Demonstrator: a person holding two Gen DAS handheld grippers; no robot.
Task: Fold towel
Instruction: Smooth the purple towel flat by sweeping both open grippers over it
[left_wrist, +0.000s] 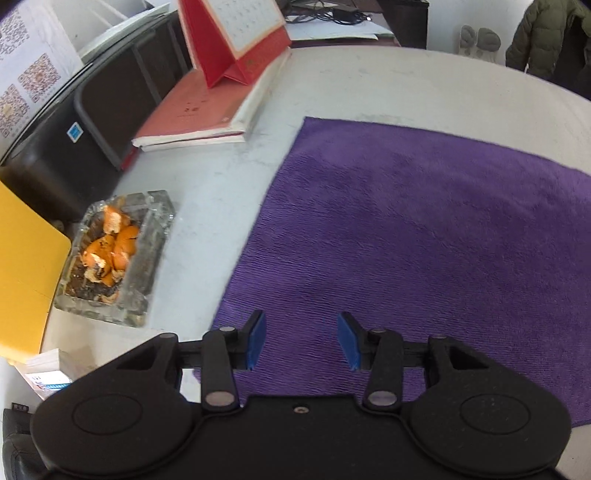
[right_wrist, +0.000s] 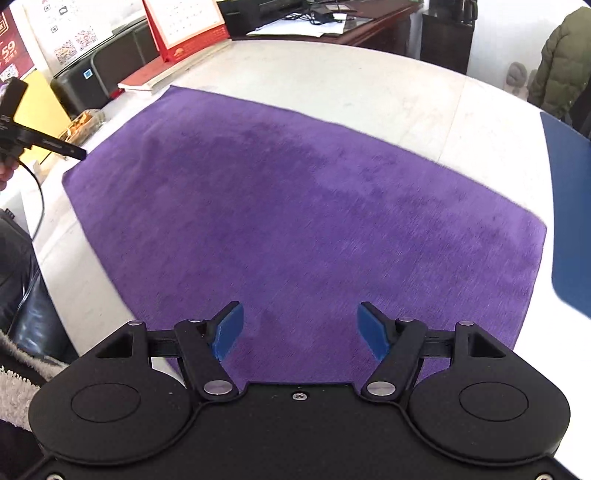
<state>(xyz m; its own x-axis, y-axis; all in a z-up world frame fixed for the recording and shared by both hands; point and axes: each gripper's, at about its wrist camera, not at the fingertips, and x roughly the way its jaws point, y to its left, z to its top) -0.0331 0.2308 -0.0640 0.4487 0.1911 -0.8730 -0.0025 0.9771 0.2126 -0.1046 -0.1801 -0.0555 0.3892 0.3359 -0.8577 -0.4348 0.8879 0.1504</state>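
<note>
Purple towel (right_wrist: 295, 229) spread flat on white table (right_wrist: 351, 81), covering most of middle. Left gripper (left_wrist: 301, 339) over towel's left edge, fingers (left_wrist: 256, 339) released, nothing between. Right gripper (right_wrist: 301, 330) over near edge, fingers (right_wrist: 229, 330) spread, empty too. Glass ashtray (left_wrist: 118, 254) with orange peels by table's left edge.

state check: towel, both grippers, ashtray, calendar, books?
towel: spread flat on the table, unfolded
left gripper: open, nothing between the pads, above the towel's near edge
right gripper: open, nothing held, above the towel's near edge
ashtray: holds orange peel, apart from the towel
calendar: standing on the books
books: closed, stacked
</note>
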